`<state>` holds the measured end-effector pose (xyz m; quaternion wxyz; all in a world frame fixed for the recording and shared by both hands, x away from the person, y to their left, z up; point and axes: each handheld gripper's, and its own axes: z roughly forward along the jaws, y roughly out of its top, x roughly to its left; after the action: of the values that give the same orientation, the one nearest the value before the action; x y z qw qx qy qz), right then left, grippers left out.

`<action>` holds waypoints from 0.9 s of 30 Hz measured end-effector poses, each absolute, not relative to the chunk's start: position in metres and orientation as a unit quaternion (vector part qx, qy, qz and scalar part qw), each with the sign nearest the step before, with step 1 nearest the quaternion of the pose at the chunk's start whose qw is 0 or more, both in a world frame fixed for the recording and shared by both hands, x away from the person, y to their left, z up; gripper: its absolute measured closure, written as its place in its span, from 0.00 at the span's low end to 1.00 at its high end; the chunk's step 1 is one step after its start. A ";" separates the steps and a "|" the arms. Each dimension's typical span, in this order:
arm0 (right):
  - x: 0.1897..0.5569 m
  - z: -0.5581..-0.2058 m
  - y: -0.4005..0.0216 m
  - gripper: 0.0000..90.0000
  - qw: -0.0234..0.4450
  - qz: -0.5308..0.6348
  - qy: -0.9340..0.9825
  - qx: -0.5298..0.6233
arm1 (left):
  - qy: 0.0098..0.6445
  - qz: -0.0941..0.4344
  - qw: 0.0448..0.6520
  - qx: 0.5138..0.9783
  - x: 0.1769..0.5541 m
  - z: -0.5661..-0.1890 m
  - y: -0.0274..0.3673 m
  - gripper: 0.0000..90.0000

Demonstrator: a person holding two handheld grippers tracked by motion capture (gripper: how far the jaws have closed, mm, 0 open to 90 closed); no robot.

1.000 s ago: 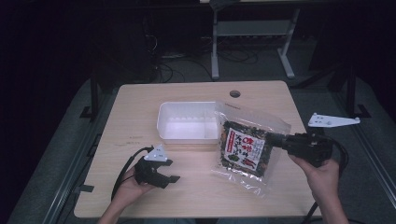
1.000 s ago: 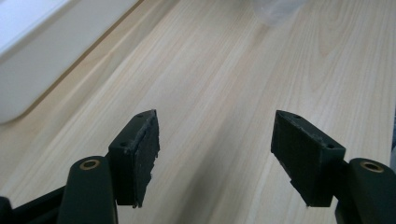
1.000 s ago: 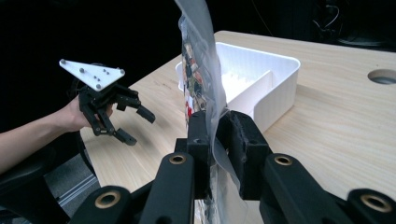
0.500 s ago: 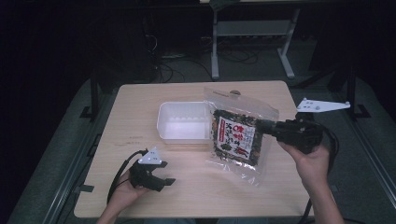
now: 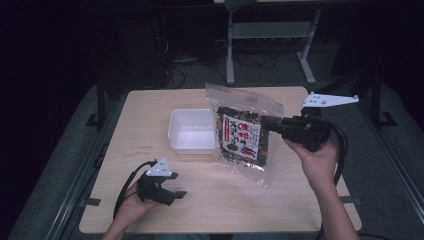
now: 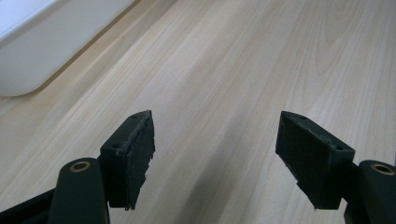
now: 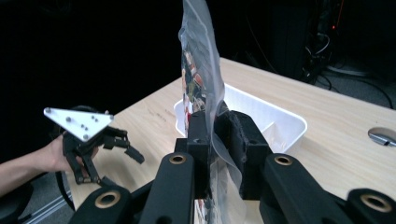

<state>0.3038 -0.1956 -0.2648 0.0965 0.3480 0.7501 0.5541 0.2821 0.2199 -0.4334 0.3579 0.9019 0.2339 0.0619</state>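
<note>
A clear zip bag of dark snack with a red-and-white label (image 5: 242,135) hangs upright off the table, its lower corner near the wood. My right gripper (image 5: 268,124) is shut on the bag's right edge; in the right gripper view the plastic (image 7: 201,56) is pinched between the pads (image 7: 217,135). The bag overlaps the right end of a white tray (image 5: 172,132). My left gripper (image 5: 176,185) rests low at the front left of the table. Its jaws have just been opening and stand wide (image 6: 217,158) over bare wood, with nothing between them.
The light wooden table (image 5: 150,110) has a round cable hole (image 7: 383,135) at the back. The white tray's corner (image 6: 42,51) lies just ahead of the left gripper. Dark floor, cables and a metal stand (image 5: 230,55) lie beyond the far edge.
The right hand has lifted the bag off the table and carried it left, so it now stands upright against the tray's right end. The left hand has stayed put.
</note>
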 end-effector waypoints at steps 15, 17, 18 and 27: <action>0.319 -0.247 -0.175 0.88 0.119 0.563 0.744 0.340 | 0.238 0.063 0.363 0.899 0.282 -0.432 0.223 0.30; 0.320 -0.247 -0.173 0.88 0.120 0.562 0.745 0.339 | 0.238 0.063 0.364 0.898 0.282 -0.432 0.223 0.30; 0.322 -0.246 -0.172 0.88 0.121 0.562 0.744 0.340 | 0.238 0.063 0.363 0.899 0.283 -0.432 0.224 0.30; 0.335 -0.240 -0.157 0.88 0.132 0.565 0.741 0.338 | 0.239 0.064 0.364 0.898 0.284 -0.432 0.226 0.30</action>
<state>0.3354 -0.1567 -0.2399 0.1318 0.3385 0.7406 0.5653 0.2835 0.2257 -0.4321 0.3640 0.8980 0.2386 0.0641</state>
